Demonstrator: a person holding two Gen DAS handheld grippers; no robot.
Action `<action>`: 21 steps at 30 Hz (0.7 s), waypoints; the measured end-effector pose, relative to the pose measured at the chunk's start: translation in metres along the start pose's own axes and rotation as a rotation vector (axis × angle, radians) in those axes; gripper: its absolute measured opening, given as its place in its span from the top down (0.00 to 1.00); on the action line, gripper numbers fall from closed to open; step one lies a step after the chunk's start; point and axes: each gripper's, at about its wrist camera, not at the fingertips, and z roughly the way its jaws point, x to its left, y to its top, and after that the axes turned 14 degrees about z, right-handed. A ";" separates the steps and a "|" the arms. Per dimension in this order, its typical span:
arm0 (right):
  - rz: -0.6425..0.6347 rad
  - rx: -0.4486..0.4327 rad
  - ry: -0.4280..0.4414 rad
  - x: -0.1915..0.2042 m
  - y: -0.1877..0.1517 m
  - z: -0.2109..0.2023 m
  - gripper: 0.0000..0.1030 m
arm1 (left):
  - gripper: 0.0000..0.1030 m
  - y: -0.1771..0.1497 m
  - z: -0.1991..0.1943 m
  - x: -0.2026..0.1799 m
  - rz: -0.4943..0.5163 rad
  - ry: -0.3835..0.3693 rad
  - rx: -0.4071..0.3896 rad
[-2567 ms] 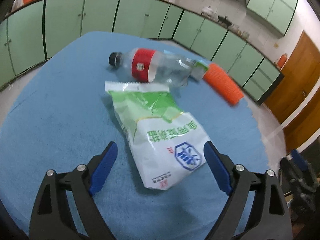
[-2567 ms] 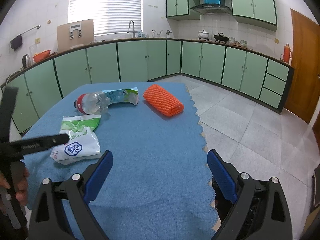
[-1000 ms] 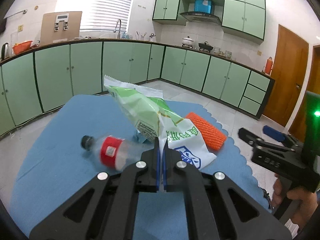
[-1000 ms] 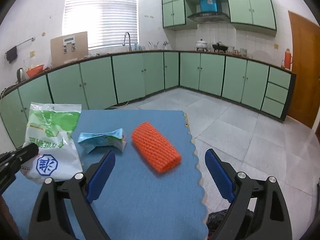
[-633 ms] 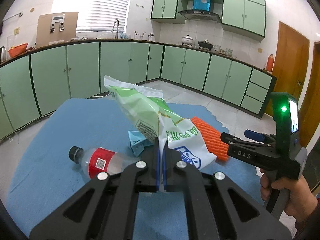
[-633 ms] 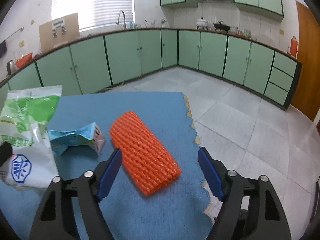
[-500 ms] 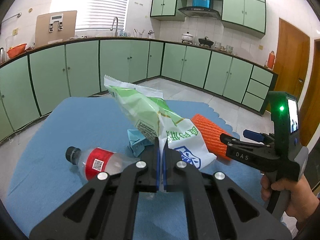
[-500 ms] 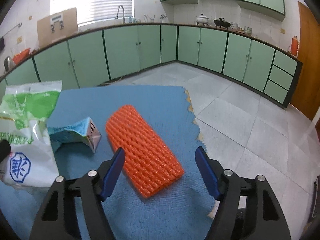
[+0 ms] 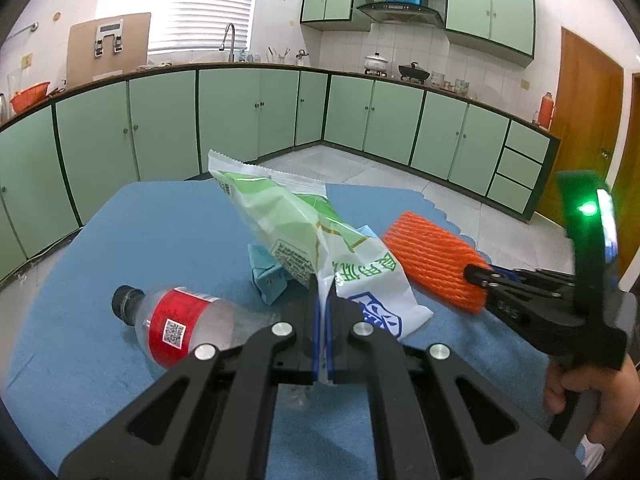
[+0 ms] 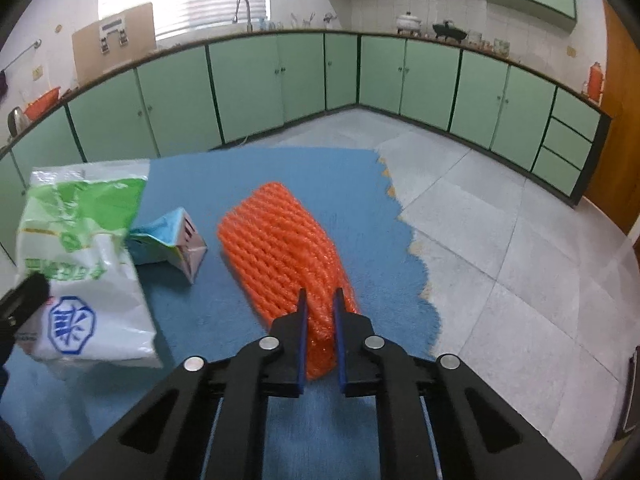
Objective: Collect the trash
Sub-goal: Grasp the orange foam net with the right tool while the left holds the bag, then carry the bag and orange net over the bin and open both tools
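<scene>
My left gripper [image 9: 323, 300] is shut on the edge of a white and green snack bag [image 9: 316, 240], held up above the blue mat [image 9: 168, 224]. The same bag [image 10: 76, 264] shows at the left of the right wrist view. An orange foam net sleeve [image 10: 280, 248] lies on the mat near its right edge. My right gripper [image 10: 320, 312] is closing on its near end, and the pads squeeze the foam. From the left wrist view the sleeve [image 9: 432, 264] shows with the right gripper [image 9: 476, 276] at its end. A clear bottle with a red label [image 9: 180, 324] lies on the mat.
A crushed light-blue carton [image 10: 168, 244] lies between the bag and the sleeve. The mat's scalloped right edge [image 10: 420, 264] meets grey floor tiles. Green cabinets [image 10: 280, 80] line the far walls. A hand [image 9: 580, 392] holds the right gripper's handle.
The right gripper came down onto the orange sleeve and its jaws went from wide open to pinching the sleeve's near end. The left gripper keeps the bag and sank a little.
</scene>
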 end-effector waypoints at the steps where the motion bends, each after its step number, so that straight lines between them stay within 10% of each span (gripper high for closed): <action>1: 0.008 -0.010 0.002 -0.001 0.000 -0.007 0.89 | 0.99 0.001 -0.002 -0.001 0.002 -0.001 -0.004; 10: 0.053 -0.104 0.001 -0.027 -0.009 -0.096 0.89 | 0.99 0.015 -0.041 -0.036 0.046 -0.058 -0.072; 21: 0.156 -0.182 -0.145 -0.120 -0.049 -0.197 0.89 | 0.99 0.008 -0.074 -0.141 0.136 -0.311 -0.077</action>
